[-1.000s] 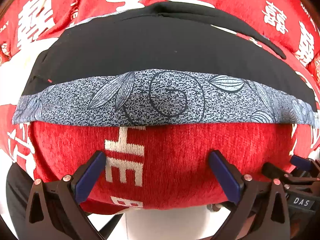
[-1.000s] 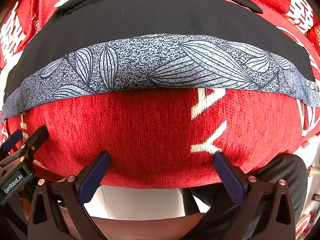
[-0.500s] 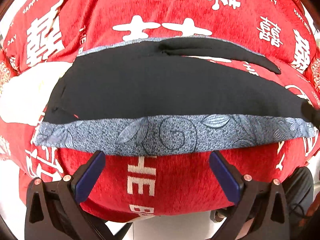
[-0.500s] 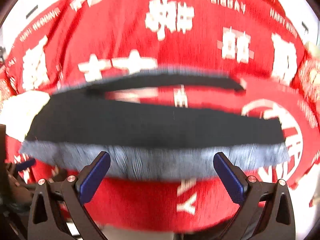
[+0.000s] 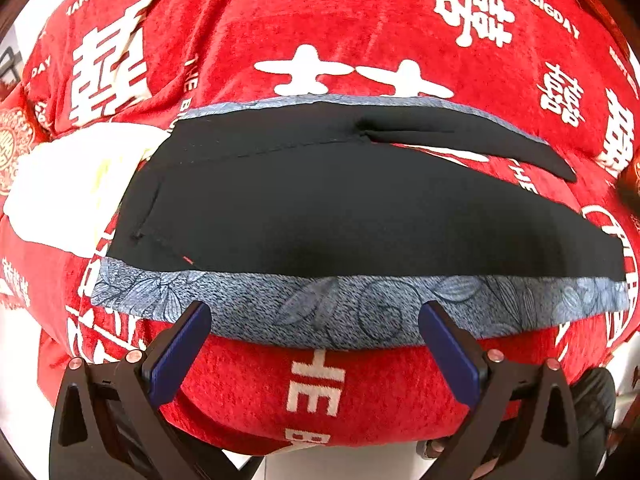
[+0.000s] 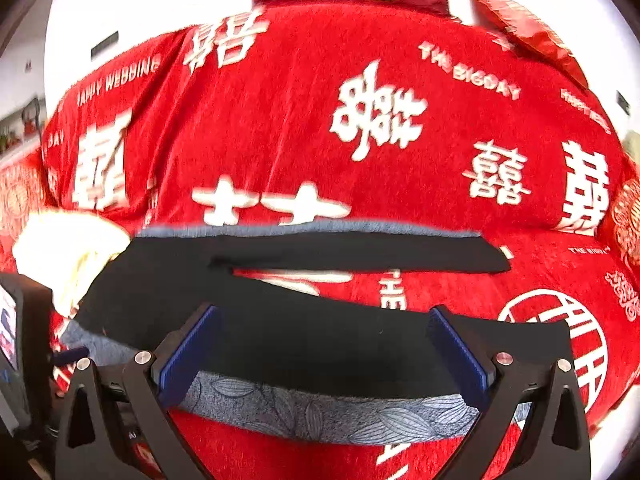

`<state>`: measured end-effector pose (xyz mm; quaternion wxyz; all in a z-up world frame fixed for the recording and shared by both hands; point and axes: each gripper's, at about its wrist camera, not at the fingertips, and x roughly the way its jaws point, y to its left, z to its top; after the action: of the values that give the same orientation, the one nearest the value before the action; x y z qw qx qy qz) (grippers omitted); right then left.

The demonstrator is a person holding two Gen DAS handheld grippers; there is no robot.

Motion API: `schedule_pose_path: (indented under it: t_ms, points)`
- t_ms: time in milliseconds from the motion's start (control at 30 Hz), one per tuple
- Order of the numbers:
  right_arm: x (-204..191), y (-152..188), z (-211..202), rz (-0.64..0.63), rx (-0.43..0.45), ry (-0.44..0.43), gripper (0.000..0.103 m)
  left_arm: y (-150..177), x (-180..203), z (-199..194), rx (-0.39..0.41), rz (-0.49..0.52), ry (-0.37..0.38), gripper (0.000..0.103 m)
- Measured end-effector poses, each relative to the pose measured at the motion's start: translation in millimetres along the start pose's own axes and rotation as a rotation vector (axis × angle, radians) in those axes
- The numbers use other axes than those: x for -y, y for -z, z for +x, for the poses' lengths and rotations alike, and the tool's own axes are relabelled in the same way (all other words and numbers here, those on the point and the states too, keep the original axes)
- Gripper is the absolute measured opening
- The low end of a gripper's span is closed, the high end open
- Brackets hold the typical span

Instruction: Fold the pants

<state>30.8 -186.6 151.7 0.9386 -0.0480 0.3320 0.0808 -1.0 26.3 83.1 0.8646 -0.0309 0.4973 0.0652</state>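
"THE BIGDAY" on red blanket point(image 6: 280, 120)

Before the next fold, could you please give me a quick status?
Left tool and right tool open, empty. Black pants flat on red bedspread, grey leaf-print side stripe nearest. White cloth touching their left end.

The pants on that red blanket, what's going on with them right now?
A person holds a gripper tool in each hand over black pants with a grey leaf-print side band, spread flat on a red wedding-print blanket. The left tool and right tool are both open and gripping nothing. The legs lie apart, so no fold shows yet.
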Motion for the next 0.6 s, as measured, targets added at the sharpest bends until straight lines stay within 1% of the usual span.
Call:
schedule_pose_path:
  t_ms: [33, 67, 100, 200, 367, 467, 600]
  points:
    - [-8, -3, 14, -0.041, -0.089, -0.002, 0.103, -2, -2, 1, -0.004, -0.008, 0.0, 0.103]
    - [-14, -5, 23, -0.055, -0.132, -0.019, 0.103, -4, -6, 1, -0.007, -0.016, -0.001, 0.103]
    - [-17, -5, 30, -0.054, -0.145, -0.03, 0.103, -5, -8, 1, -0.006, -0.019, -0.004, 0.103]
    - [-33, -8, 48, -0.086, -0.194, -0.021, 0.103, -12, -19, 1, 0.0, -0.025, -0.017, 0.103]
    - [-42, -11, 63, -0.099, -0.219, -0.068, 0.103, -28, -39, 6, -0.003, -0.053, -0.03, 0.103]
    - [-48, -11, 66, -0.119, -0.214, -0.073, 0.103, -36, -49, 12, -0.013, -0.068, -0.029, 0.103]
    - [-56, -19, 76, -0.151, -0.219, -0.068, 0.103, -44, -58, 19, -0.022, -0.077, -0.031, 0.103]
